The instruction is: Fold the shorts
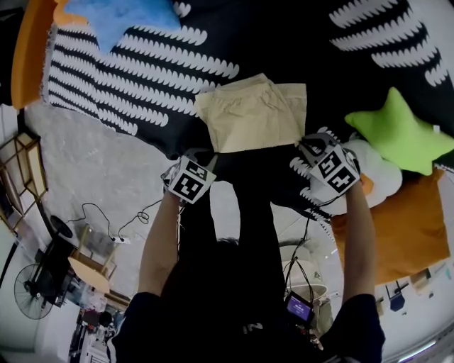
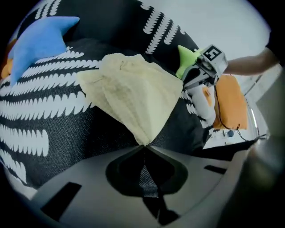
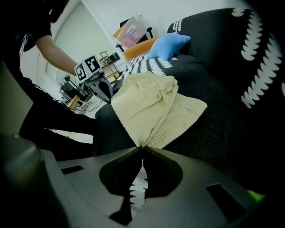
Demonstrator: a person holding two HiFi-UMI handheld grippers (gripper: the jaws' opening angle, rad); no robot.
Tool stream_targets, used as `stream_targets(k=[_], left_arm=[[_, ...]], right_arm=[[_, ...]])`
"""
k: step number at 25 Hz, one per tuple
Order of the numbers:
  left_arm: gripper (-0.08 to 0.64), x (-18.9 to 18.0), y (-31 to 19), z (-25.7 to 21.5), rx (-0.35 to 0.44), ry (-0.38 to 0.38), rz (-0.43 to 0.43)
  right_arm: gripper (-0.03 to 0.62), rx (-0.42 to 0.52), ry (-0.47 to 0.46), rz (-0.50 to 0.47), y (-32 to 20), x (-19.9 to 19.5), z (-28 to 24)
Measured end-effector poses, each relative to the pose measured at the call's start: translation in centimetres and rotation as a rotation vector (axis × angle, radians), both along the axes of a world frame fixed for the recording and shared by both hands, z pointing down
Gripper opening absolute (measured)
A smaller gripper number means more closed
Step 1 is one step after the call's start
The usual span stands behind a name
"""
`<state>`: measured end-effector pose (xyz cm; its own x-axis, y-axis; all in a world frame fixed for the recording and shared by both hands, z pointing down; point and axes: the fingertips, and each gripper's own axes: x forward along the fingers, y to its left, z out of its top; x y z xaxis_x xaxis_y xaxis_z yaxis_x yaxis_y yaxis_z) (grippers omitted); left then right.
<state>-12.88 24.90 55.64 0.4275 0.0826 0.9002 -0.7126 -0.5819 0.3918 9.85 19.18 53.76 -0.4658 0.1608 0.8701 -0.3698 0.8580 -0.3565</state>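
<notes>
Pale yellow shorts (image 1: 252, 113) lie bunched and partly doubled over on the seat of a sofa (image 1: 142, 64) covered in black fabric with white leaf print, their near hem close to the sofa's front edge. The left gripper (image 1: 209, 152) points steeply down at the front of the sofa seat with its jaws pinched together on the near left corner of the shorts; in the left gripper view the cloth runs to a point right into the closed jaw tips (image 2: 144, 146). The right gripper (image 1: 302, 143) is likewise clamped on the near right corner, where the waffle-textured fabric narrows into its tips (image 3: 141, 147). Each gripper shows in the other's view, at the opposite corner of the garment. A blue star-shaped cushion (image 1: 117, 18) rests on the far left of the sofa, a green star-shaped cushion (image 1: 401, 131) on its right side, and an orange cushion (image 1: 397, 227) lies at the sofa's right front corner.
</notes>
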Motion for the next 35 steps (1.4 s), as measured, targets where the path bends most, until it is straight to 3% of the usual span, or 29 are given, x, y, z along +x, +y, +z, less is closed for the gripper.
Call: stream_targets(k=[4, 9, 10, 12, 13, 17, 19, 23, 27, 31, 35], left_arm=[[0.008, -1.4, -0.8, -0.4, 0.013, -0.003, 0.053], [0.011, -1.6, -0.8, 0.3, -0.050, -0.025, -0.034], [0.024, -1.6, -0.7, 0.1, -0.062, -0.038, -0.056], [0.187, -1.7, -0.2, -0.5, -0.084, -0.044, -0.074], [0.235, -1.8, 0.0, -0.9, -0.087, -0.042, -0.076], [0.295, -2.1, -0.1, -2.0, -0.081, -0.014, -0.094], [0.313, -2.2, -0.7, -2.7, -0.083, 0.006, -0.115], [0.334, -2.6, -2.7, -6.2, -0.076, 0.065, -0.133], [0.337, -2.3, -3.5, -9.2, -0.063, 0.111, -0.143], [0.350, -1.1, -6.0, -11.6, 0.008, 0.120, -0.140], [0.353, -1.2, -7.8, -14.8, 0.052, 0.144, -0.152]], right_arm=[[0.018, -0.004, 0.069, -0.103, 0.7, 2.2, 0.9], [0.021, 0.040, 0.158, -0.157, 1.6, 2.3, 1.4], [0.044, 0.038, 0.172, -0.163, 2.0, 2.6, 1.0], [0.238, 0.015, 0.186, -0.169, 3.2, 3.0, 0.1], [0.262, 0.011, 0.188, -0.154, 3.6, 3.1, -0.3], [0.363, 0.018, 0.187, 0.019, 3.2, 2.7, -2.1], [0.383, 0.016, 0.181, 0.098, 2.6, 1.9, -3.0], [0.390, 0.029, 0.210, 0.196, 0.6, -1.0, -7.5], [0.400, 0.056, 0.220, 0.354, -0.9, -2.8, -11.6], [0.400, 0.090, 0.217, 0.510, -3.1, -3.1, -14.2], [0.403, 0.110, 0.213, 0.606, -3.7, -3.8, -16.9]])
